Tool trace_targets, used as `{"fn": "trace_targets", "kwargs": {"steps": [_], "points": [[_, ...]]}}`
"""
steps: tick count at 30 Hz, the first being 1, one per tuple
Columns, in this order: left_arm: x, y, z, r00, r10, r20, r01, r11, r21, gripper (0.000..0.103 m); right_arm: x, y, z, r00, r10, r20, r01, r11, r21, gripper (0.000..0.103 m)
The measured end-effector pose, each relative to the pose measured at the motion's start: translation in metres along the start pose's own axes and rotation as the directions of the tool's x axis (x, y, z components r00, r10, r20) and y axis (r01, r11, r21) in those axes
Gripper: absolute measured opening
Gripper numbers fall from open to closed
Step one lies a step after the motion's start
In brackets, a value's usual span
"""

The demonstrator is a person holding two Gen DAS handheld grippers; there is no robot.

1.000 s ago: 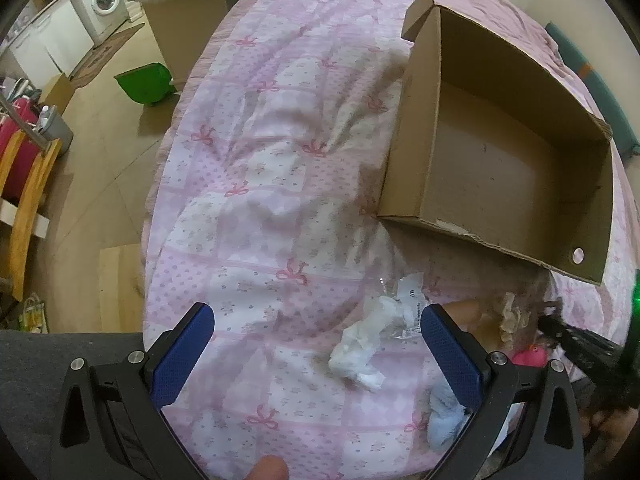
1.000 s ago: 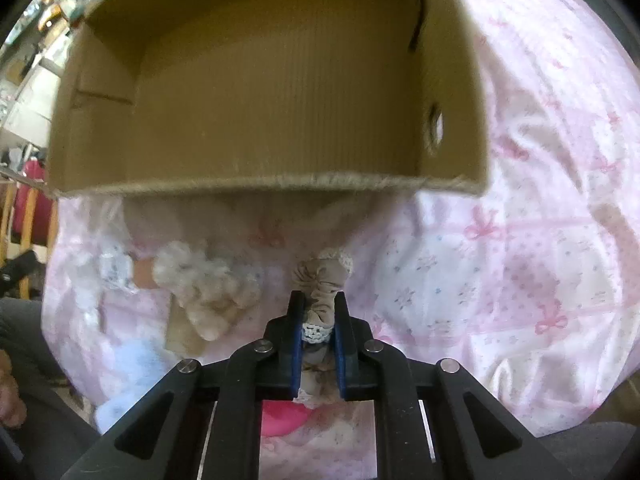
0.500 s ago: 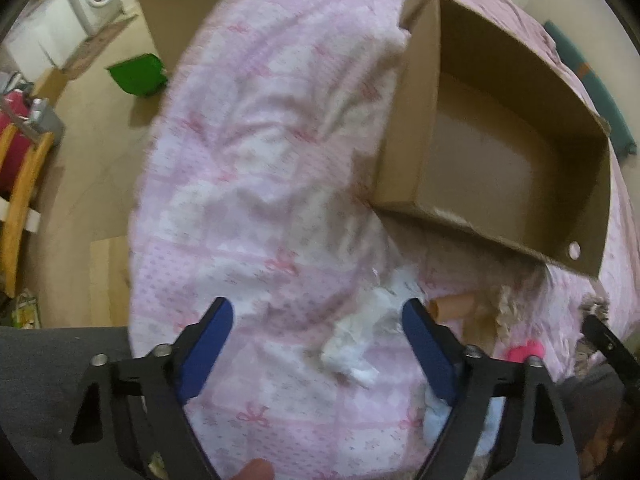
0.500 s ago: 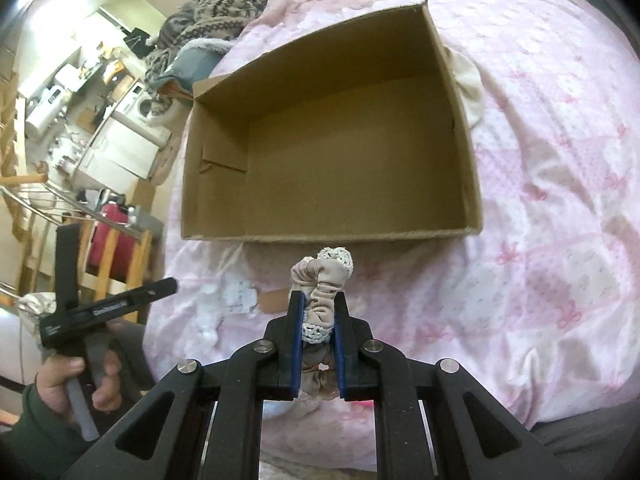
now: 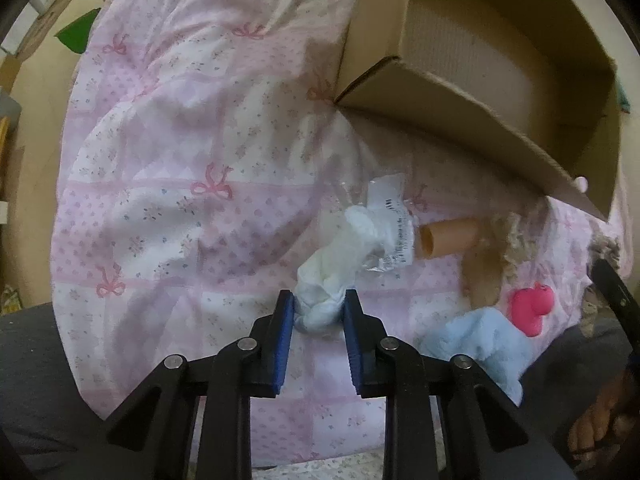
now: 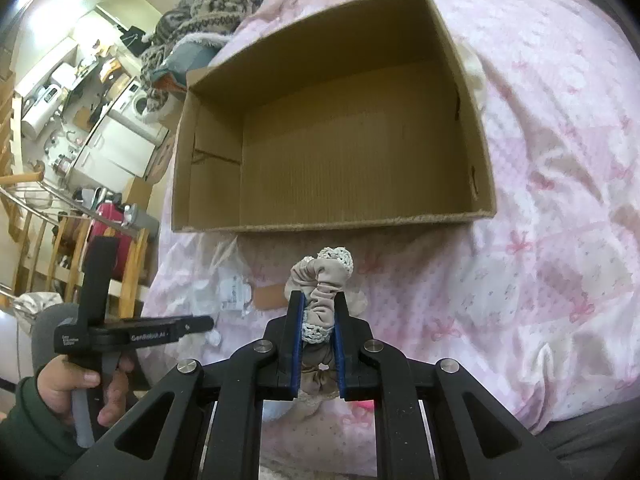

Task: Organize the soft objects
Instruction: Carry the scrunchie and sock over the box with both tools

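The cardboard box (image 6: 332,132) lies open-topped on the bed's pink bow-print quilt (image 5: 168,152), and its floor is bare, so by my reading the sorting has barely begun. It sits just beyond the loose pile, a short carry from every piece.

The right tool (image 6: 318,332) is pressed together on a beige lace-trimmed scrunchie (image 6: 320,288), pinched at its middle so the ruffles bunch up above the blue pads. It hangs clear of the quilt in front of the box's near wall, probably poised to be carried over that wall and dropped inside.

The left tool (image 5: 319,310) points steeply down at the quilt. Its jaws have just been closing, and a white crumpled cloth (image 5: 332,280) now sits between them with both pads against its lower end. The grip takes only the tip, so the rest may trail when lifted. A printed label in clear wrapping (image 5: 394,220) lies at the cloth's far end; whether it is attached I cannot tell.

Still waiting on the quilt to the right are a tan cardboard tube (image 5: 448,236), a fuzzy beige piece (image 5: 492,256), a pink toy (image 5: 532,308) and a pale blue fluffy cloth (image 5: 480,348).
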State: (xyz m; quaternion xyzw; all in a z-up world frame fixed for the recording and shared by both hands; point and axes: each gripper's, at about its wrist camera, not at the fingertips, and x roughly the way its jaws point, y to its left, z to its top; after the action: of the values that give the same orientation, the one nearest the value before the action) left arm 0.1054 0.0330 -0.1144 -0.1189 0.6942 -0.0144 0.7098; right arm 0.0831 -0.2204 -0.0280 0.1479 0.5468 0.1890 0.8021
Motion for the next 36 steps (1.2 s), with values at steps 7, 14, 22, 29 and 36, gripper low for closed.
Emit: {"fn": "trace_targets", "kwargs": {"steps": [7, 14, 22, 29, 36], "points": [[-0.021, 0.003, -0.004, 0.993, 0.084, 0.087, -0.084, 0.996, 0.001, 0.021, -0.001, 0.0, -0.001, 1.0, 0.016, 0.007, -0.016, 1.0, -0.004, 0.015], [-0.044, 0.012, -0.002, 0.982, 0.102, 0.159, -0.098, 0.995, -0.032, 0.021, 0.001, 0.002, -0.002, 1.0, 0.004, 0.005, -0.004, 1.0, -0.027, 0.015], [-0.097, -0.01, -0.017, 0.906, 0.138, 0.399, -0.16, 0.987, 0.021, 0.021, -0.036, 0.014, 0.002, 0.979, -0.008, 0.202, 0.02, 0.998, -0.057, 0.015], [-0.152, -0.034, -0.004, 0.83, 0.081, 0.552, -0.135, 0.989, 0.057, 0.021, -0.076, 0.024, 0.017, 0.934, 0.015, 0.358, 0.017, 0.996, -0.086, 0.015], [-0.18, -0.058, 0.029, 0.779, 0.054, 0.624, -0.134, 0.988, 0.082, 0.021, -0.095, 0.026, 0.052, 0.9, 0.049, 0.432, -0.014, 0.996, -0.085, 0.015]]}}
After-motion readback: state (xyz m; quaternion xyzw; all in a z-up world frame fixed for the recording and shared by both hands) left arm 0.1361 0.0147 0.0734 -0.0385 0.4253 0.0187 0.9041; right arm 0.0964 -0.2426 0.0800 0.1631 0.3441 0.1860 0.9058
